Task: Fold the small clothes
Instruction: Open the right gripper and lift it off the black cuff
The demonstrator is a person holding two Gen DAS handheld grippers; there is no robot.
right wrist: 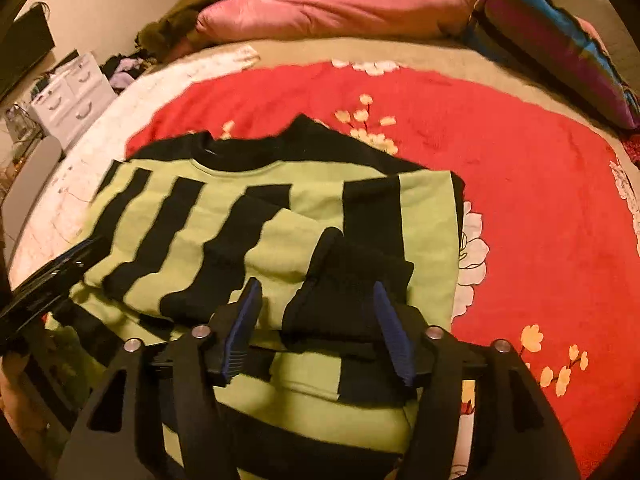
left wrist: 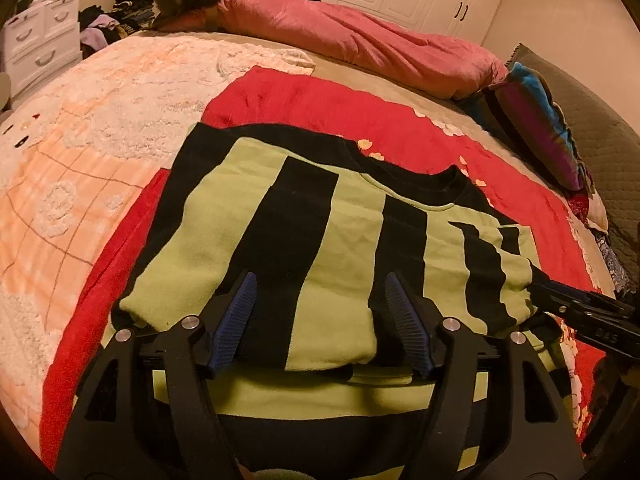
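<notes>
Tilting steeply down toward the bed, the left hand-held gripper (left wrist: 320, 322) hovers over the near folded edge of the green-and-black striped sweater (left wrist: 320, 216), its blue pads (left wrist: 236, 320) spread apart on either side of a black stripe, pressing nothing. The right hand-held gripper (right wrist: 316, 326) is angled down just as sharply, at the sweater's right end; its jaws stand released, and the black cuff (right wrist: 352, 280) of a folded-in sleeve lies loose between the pads without being pinched. The sweater lies flat on the red flowered blanket (right wrist: 520, 184) on the bed, partly folded, with the sleeves brought across the chest. Its black collar (right wrist: 240, 152) points away from the person, toward the pink quilt (left wrist: 360, 40) at the far side of the bed. The folded bundle's long axis runs left to right, and the stripes run from the collar toward the person.
</notes>
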